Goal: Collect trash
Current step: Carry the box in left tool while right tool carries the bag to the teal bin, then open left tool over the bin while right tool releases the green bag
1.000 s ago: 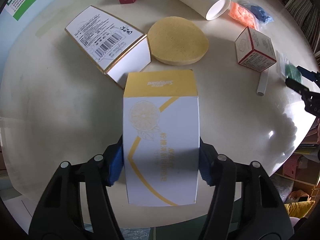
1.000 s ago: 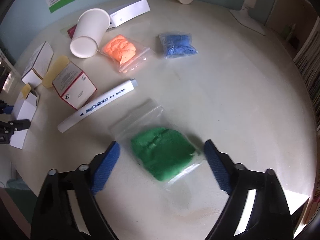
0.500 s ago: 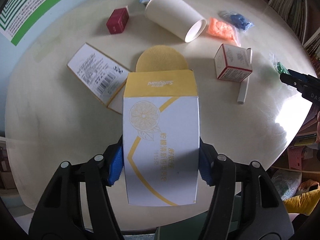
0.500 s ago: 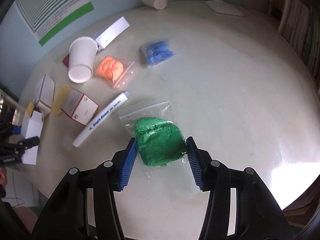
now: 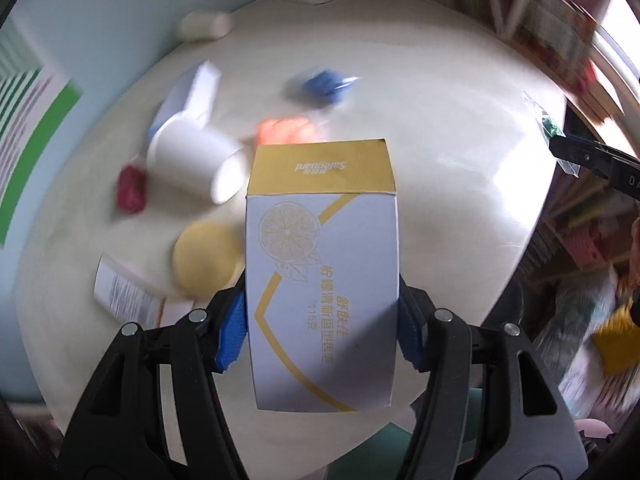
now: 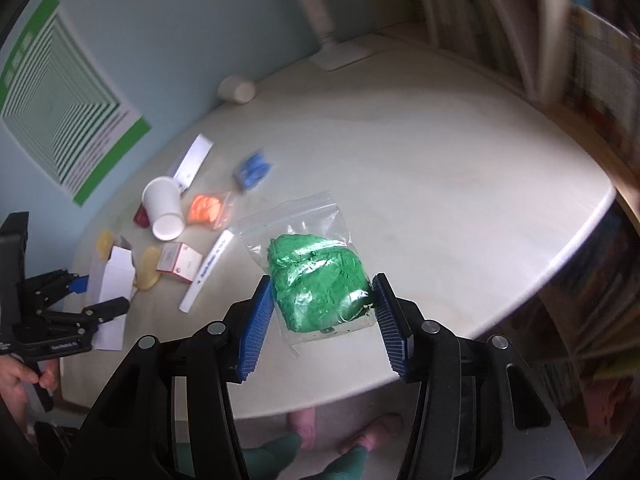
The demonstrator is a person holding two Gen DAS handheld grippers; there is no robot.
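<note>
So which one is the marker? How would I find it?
Look on the round table, left of the green bag. The marker lies beside the red-edged box. It is the only long thin white stick there.

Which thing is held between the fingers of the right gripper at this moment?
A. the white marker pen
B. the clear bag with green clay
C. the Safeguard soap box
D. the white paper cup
B: in the right wrist view the blue fingers of the right gripper press both sides of the clear bag with green clay, lifted above the table.
</note>
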